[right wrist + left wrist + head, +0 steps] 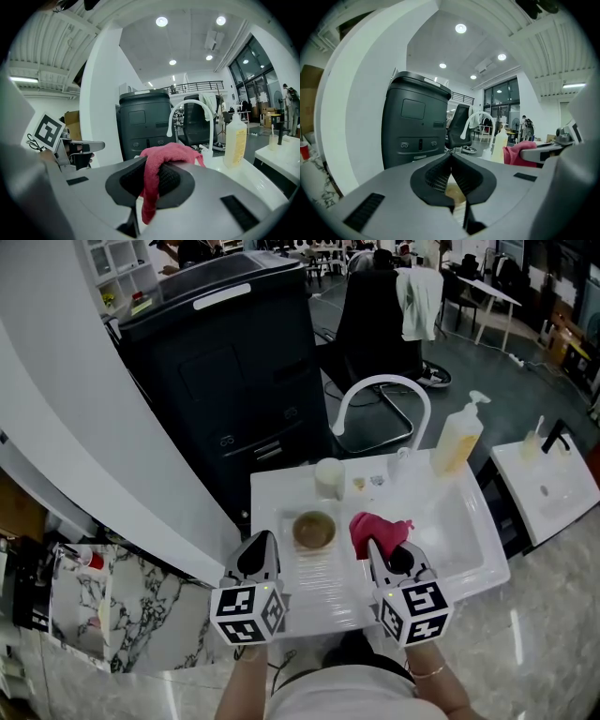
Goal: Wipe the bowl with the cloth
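One bowl [313,531] is seen on the ribbed drainboard [323,594] of the white sink unit, just ahead of the two grippers. One red cloth [161,157] is clamped between the jaws of the right gripper [151,169] and is held just beside the bowl, to its right. The left gripper [451,159] is closed, jaws together with nothing held. One white cup [328,477], one soap bottle [457,439] and one arched faucet [380,382] are counted behind.
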Motion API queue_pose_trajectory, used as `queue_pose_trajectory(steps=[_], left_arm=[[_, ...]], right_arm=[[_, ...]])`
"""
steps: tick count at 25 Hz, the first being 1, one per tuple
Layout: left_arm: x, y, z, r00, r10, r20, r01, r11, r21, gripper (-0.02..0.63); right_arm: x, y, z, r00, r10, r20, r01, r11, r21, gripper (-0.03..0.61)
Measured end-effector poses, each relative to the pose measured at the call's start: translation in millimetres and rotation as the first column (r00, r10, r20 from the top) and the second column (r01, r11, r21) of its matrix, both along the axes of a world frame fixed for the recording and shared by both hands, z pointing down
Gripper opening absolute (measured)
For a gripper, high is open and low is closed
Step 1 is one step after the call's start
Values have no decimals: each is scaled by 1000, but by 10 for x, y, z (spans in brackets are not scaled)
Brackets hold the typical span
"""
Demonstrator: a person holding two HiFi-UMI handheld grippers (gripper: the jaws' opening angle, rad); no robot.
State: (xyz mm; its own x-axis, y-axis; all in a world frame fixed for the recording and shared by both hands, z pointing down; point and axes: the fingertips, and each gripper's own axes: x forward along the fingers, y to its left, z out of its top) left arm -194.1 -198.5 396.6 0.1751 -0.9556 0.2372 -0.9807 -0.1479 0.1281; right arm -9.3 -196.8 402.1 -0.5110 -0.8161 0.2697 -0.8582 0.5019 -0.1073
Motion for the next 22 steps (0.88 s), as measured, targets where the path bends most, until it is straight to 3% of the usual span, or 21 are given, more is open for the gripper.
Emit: queue_pose_trajectory(steps=[22], left_arm=[[127,131,-35,1000,17,-5,-17,1000,7,21]], right_arm=[[75,132,-34,1000,-6,0,6,1000,7,34]])
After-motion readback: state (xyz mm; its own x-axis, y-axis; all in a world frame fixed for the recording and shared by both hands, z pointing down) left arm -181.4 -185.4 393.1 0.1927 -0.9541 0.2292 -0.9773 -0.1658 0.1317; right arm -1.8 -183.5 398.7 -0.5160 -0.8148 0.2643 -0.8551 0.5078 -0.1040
